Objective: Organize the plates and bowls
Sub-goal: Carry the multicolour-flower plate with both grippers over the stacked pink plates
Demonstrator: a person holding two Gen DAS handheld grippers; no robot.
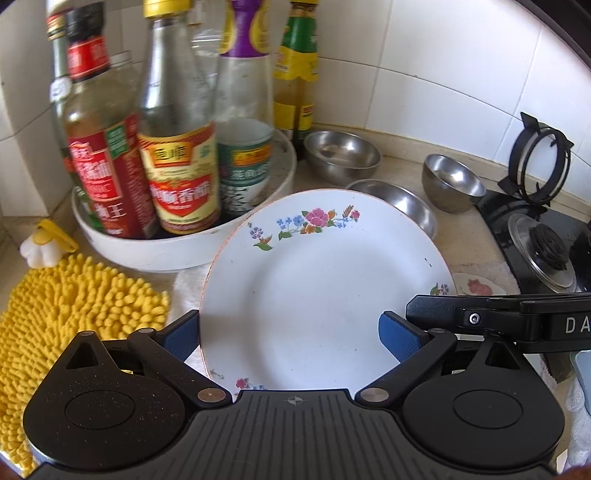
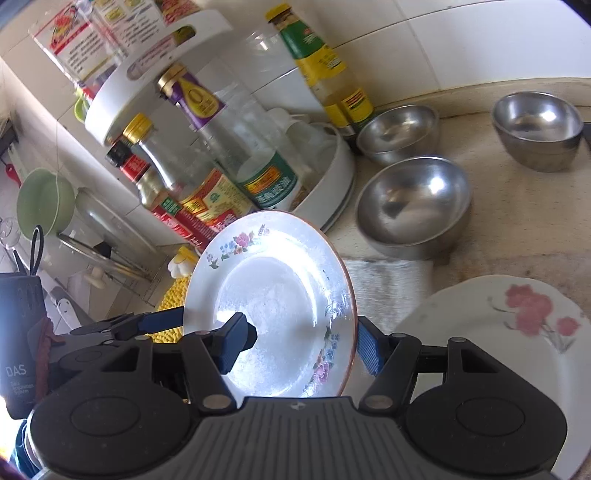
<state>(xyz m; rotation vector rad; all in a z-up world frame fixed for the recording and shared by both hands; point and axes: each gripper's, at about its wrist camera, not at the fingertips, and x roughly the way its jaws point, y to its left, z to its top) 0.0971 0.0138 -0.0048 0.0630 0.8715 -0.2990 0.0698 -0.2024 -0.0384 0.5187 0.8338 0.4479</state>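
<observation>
The left gripper [image 1: 290, 338] and right gripper [image 2: 299, 350] are both straddling the floral plate [image 1: 314, 280], pads w/ gaps (unclamped), probably steadying it for stacking.

Home kitchen: stove [image 1: 535, 236], sauce bottles [image 1: 177, 147].

Pink-flowered plate [image 2: 517, 332] cut off at the frame edge, bottle tops [image 1: 159, 7] likewise
</observation>
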